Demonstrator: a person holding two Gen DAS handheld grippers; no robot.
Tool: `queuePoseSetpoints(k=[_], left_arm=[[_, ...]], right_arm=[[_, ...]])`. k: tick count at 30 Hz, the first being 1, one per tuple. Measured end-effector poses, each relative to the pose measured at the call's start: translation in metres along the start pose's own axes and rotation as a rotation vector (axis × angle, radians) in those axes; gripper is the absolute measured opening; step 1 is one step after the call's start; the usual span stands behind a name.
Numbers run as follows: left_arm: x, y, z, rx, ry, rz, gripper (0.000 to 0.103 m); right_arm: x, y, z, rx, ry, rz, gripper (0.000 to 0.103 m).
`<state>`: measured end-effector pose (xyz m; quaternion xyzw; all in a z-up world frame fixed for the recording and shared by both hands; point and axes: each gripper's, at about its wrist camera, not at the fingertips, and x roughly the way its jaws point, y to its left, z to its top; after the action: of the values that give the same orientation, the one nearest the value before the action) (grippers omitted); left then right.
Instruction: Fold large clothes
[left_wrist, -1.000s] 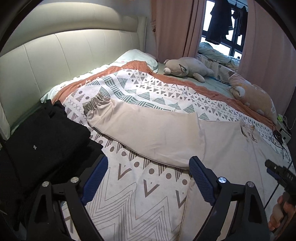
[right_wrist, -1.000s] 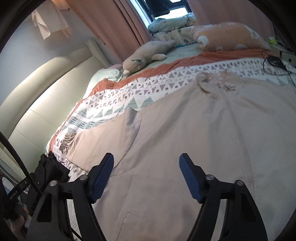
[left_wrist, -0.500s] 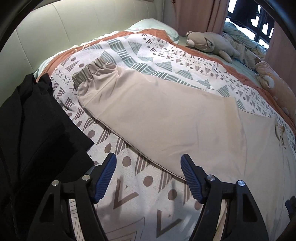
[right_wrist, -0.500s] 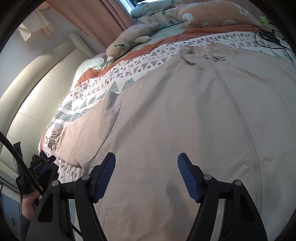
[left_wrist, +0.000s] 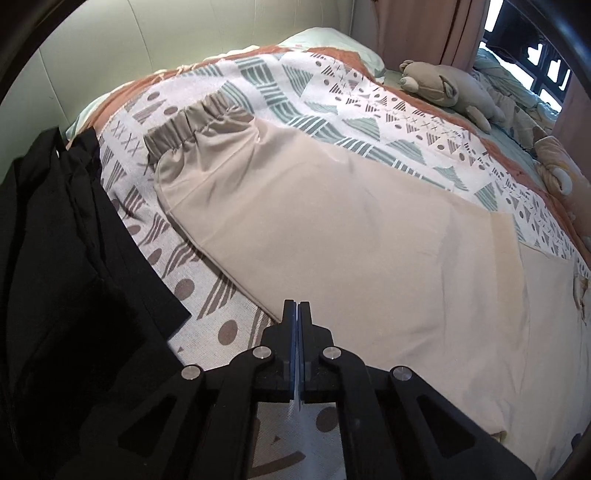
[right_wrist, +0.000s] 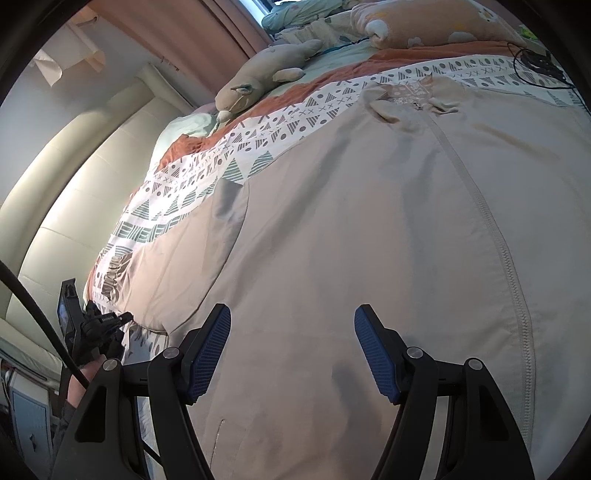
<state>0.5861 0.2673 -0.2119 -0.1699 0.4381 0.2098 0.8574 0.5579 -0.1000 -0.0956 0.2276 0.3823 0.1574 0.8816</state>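
On your far left a black garment (left_wrist: 66, 280) lies on the patterned bedspread (left_wrist: 218, 295). Your left gripper (left_wrist: 297, 308), jaws just closed, pinches at the sleeve edge of the beige jacket (left_wrist: 351, 236), though whether cloth is caught stays unclear. Your right gripper (right_wrist: 291, 325) hovers spread over the jacket's body.

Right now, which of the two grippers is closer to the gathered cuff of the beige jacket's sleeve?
The left gripper: it sits at the sleeve's lower edge, cuff just ahead. The right gripper hovers over the jacket's body, cuff far off.
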Motion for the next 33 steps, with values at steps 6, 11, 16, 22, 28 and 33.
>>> queuePoseSetpoints(k=[6,11,16,22,28,33], left_arm=[[-0.036,-0.018,0.015,0.065,-0.036,-0.043,0.002],[-0.007,-0.022,0.008,0.040,0.124,-0.036,0.002],[0.004,-0.017,-0.003,-0.003,0.141,-0.022,0.003],[0.006,-0.024,-0.009,0.023,0.147,-0.015,0.079],[0.000,-0.024,-0.005,0.030,0.124,-0.017,0.103],[0.007,-0.012,0.003,0.003,0.103,0.022,0.103]], right_arm=[[0.007,-0.001,0.000,0.010,0.017,0.036,0.061],[0.012,-0.003,0.000,0.021,0.033,0.047,0.061],[0.015,-0.006,0.005,0.047,0.042,0.073,0.061],[0.025,-0.009,0.005,0.086,0.065,0.084,0.078],[0.026,-0.013,0.005,0.118,0.077,0.110,0.078],[0.027,-0.019,0.004,0.138,0.085,0.095,0.078]])
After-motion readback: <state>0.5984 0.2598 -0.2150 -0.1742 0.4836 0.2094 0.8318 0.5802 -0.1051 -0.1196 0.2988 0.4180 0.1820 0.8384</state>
